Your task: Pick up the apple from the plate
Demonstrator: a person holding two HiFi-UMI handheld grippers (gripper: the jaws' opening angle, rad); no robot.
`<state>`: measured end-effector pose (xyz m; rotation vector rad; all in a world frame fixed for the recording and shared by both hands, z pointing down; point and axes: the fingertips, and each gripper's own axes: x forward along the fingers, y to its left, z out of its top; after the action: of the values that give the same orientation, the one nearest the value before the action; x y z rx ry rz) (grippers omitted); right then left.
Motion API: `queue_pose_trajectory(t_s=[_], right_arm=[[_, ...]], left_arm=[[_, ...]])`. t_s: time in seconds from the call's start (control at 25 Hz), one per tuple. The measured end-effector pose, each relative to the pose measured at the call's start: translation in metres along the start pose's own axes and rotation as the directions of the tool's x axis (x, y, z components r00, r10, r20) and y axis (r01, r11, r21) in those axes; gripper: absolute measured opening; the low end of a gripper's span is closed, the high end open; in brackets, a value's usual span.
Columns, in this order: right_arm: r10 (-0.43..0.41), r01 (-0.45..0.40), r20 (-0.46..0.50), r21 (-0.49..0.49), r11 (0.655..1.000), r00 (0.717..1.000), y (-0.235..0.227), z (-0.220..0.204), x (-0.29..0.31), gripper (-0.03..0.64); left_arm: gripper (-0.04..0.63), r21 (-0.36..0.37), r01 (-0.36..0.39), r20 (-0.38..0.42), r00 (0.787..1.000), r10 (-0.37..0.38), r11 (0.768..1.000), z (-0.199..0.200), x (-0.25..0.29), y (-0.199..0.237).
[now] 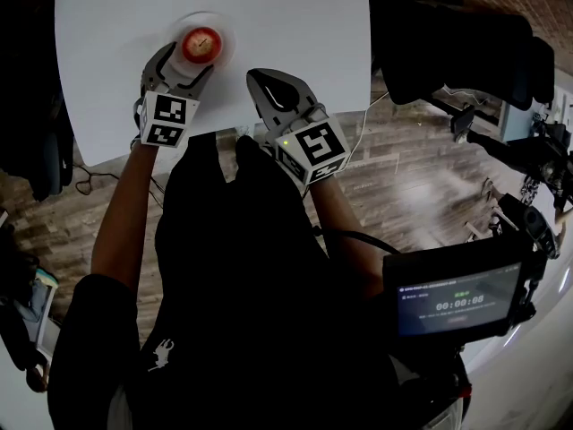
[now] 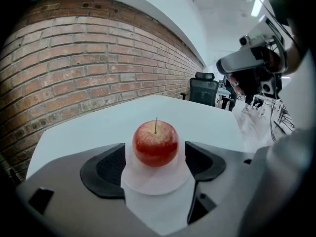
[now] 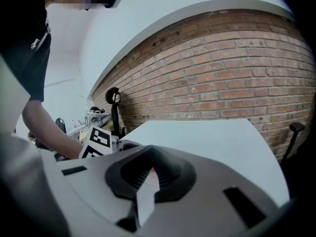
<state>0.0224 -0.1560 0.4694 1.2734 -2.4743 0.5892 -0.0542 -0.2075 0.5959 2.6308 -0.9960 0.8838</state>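
**Left gripper** [image 2: 154, 164], seen along its own jaws: the jaws stand wide, one dark ribbed pad [image 2: 104, 169] on each side of the apple [image 2: 155, 143]. A strip of white plate [image 2: 155, 184] shows between each pad and the fruit, so neither pad presses on it. The apple is red, upright, stem uppermost, and rests at the middle of the small round plate.

**Head view:** the left gripper [image 1: 191, 59] reaches in from the near edge of the white tabletop [image 1: 295, 25]. Its fingers flank the apple [image 1: 200, 43], which lies on the tabletop's left half, back from the near edge. The plate [image 1: 226, 36] is barely distinct from the white surface. The marker cube [image 1: 168, 119] sits at the near edge.

**Right gripper** [image 1: 276, 86]: over the near edge, around the middle of the tabletop, just right of the left gripper and apart from the plate. In its own view the right gripper [image 3: 148, 169] has its jaws drawn together at the tips, with nothing held between them.

**Surroundings:** brick wall [image 2: 74, 58] beyond the far edge; black office chair [image 2: 203, 90]; wooden floor [image 1: 421, 168].
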Motion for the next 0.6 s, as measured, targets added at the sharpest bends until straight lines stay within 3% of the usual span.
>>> queue_pose_trajectory(t_s=[0.6], right_arm=[[-0.016,0.016,-0.004,0.013,1.0,1.0,-0.002,-0.002,-0.003,0.003]], left_arm=[[0.405,0.049,0.012,-0.035,0.999,-0.01,0.999,0.001,0.015,0.002]])
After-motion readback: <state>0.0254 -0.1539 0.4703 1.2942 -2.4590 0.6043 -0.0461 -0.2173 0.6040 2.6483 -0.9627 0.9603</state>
